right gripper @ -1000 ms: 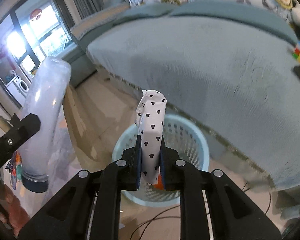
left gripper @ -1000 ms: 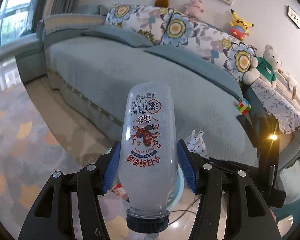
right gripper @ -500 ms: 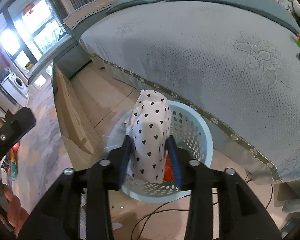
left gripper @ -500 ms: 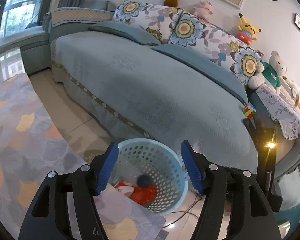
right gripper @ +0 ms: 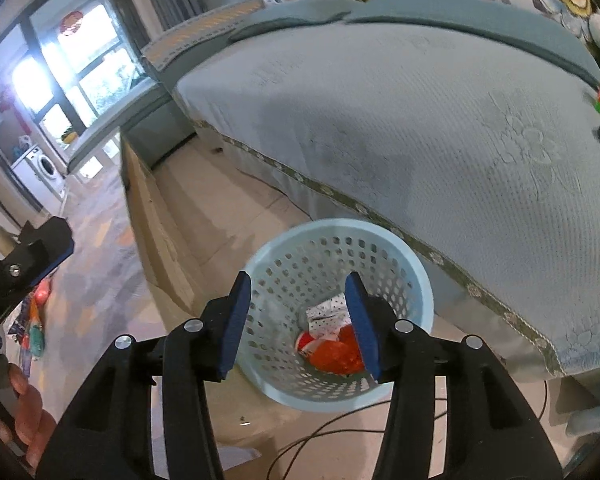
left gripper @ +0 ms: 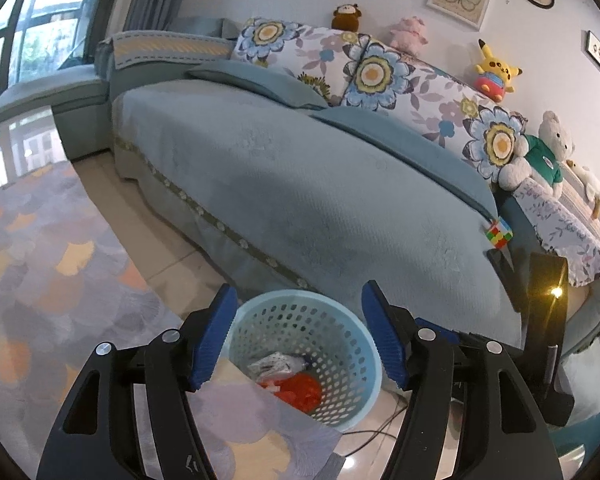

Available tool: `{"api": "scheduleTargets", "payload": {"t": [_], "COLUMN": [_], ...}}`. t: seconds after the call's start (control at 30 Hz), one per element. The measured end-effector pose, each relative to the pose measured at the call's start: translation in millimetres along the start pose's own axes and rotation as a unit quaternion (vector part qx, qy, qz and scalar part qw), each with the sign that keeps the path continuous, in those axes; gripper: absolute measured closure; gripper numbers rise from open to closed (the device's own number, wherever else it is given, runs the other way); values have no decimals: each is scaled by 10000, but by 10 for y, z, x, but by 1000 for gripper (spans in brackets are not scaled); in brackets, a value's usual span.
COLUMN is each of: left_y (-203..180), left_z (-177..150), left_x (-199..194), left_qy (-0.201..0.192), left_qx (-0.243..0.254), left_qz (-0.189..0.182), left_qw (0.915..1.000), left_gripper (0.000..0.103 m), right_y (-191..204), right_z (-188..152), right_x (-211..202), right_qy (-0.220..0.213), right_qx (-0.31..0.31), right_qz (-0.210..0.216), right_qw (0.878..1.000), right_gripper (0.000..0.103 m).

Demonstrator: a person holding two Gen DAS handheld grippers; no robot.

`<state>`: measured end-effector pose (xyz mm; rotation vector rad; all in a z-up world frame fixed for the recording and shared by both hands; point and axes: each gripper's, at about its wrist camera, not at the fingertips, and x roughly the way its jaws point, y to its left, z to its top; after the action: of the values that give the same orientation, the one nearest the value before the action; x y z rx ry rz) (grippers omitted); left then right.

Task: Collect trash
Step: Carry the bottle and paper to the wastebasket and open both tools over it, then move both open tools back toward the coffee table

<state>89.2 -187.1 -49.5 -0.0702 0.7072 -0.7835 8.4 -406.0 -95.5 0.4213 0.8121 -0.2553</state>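
Observation:
A pale blue perforated basket (left gripper: 360, 344) (right gripper: 422, 280) stands on the floor against the sofa's front. Inside it lie a white packet with black dots (left gripper: 276, 363) (right gripper: 328, 312) and red wrappers (left gripper: 300, 388) (right gripper: 334, 354). My left gripper (left gripper: 298, 332) hangs open above the basket's rim with nothing between its blue pads. My right gripper (right gripper: 298, 318) hovers over the basket too; its jaws are opening and nothing is between them. The left gripper (right gripper: 32, 256) also shows at the left edge of the right wrist view. I cannot make out the milk bottle.
A teal-covered sofa (left gripper: 300, 184) with flowered cushions and plush toys fills the back. A colour cube (left gripper: 499, 234) lies near its right end. A patterned rug (left gripper: 40, 272) covers the floor on the left, and a thin cable (right gripper: 340, 428) runs in front of the basket.
The milk bottle has left my left gripper and the dotted packet has dropped from my right gripper into the basket. Both pairs of jaws have widened.

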Motion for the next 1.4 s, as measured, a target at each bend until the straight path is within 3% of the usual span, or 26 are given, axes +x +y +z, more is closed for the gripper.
{"api": "scheduleTargets", "payload": {"t": [0.37,0.5,0.6,0.77,0.83,0.87,0.93,1.03,1.1,1.27,1.4], "left_y": [317,574,865,1402,1553,1666,1817,2228,2487,2967,3201], "left_z": [94,120,137,137,115,85,64,-27,-82,-291,-411], "left_x": [-956,-1361,-1731,-2414,-2683,-2857,-3037,-3221,-3222,-3010,-2713], "left_qy": [-661,-915,-1201,-1529,-1703,-1808,-1868,-1735,-1547,-1174,-796], "left_qx": [-87,-178,-343,-757,-841,-901,-1004,-1312,-1519,-1827,-1857], "left_qz": [417,785,1460,2003,2336,2626,2836,3021,2947,3184,3035], "left_qw": [9969,9926,9814,9648,9536,9435,9352,9281,9307,9228,9312], "left_gripper": [40,40,40,40,40,40,32,28,21,19,19], "right_y": [657,969,1287,1882,2119,2186,2384,2686,2874,3371,3691], "right_z": [21,-22,-65,-161,-208,-233,-270,-303,-336,-573,-798], "right_x": [-363,-422,-468,-537,-560,-575,-559,-419,-301,-52,153], "right_qy": [-503,-564,-588,-593,-588,-591,-563,-392,-230,-104,76], "right_qx": [-819,-1091,-1355,-1867,-1964,-1981,-2011,-1998,-2031,-2577,-2992], "right_qz": [563,744,974,1230,1364,1400,1578,1888,2118,2137,2169], "right_qw": [9938,9896,9842,9729,9692,9683,9651,9607,9557,9422,9292], "right_gripper": [57,54,54,54,48,46,40,39,39,32,27]}}
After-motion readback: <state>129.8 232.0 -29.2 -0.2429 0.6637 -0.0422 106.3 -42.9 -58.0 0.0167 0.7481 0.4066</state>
